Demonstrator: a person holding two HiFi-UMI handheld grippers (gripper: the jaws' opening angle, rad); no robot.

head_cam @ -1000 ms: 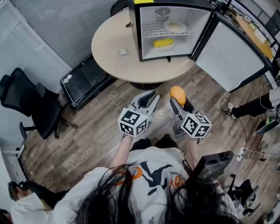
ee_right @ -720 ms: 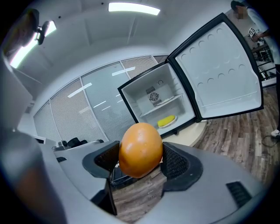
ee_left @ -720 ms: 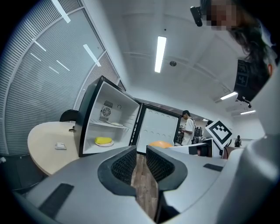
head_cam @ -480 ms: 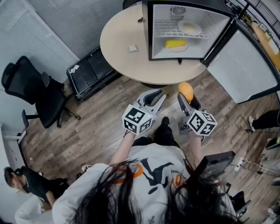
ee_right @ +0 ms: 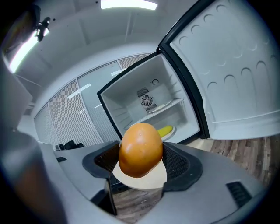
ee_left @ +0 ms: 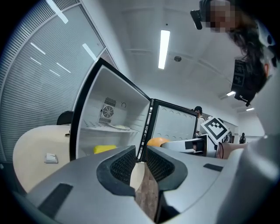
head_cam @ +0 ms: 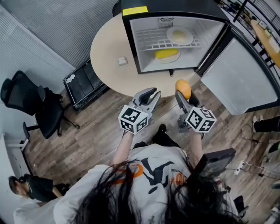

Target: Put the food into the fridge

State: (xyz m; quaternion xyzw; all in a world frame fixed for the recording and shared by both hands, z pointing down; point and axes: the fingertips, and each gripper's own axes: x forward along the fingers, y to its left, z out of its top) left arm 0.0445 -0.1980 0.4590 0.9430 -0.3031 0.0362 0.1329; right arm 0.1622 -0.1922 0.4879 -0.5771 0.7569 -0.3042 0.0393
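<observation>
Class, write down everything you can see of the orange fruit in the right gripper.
The orange fruit is smooth, glossy and egg-shaped, evenly orange. It stands upright, clamped between the jaws of the right gripper, and nothing else touches it. It is held in the air in front of the open fridge, not yet inside.

A smooth orange fruit (ee_right: 140,148), perhaps a mango, is pinched in the right gripper (ee_right: 141,162), near the open mini fridge (head_cam: 183,6).

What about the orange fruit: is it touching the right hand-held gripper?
Touching. The right gripper view shows the orange fruit clamped between the jaws of the right hand-held gripper.
</observation>
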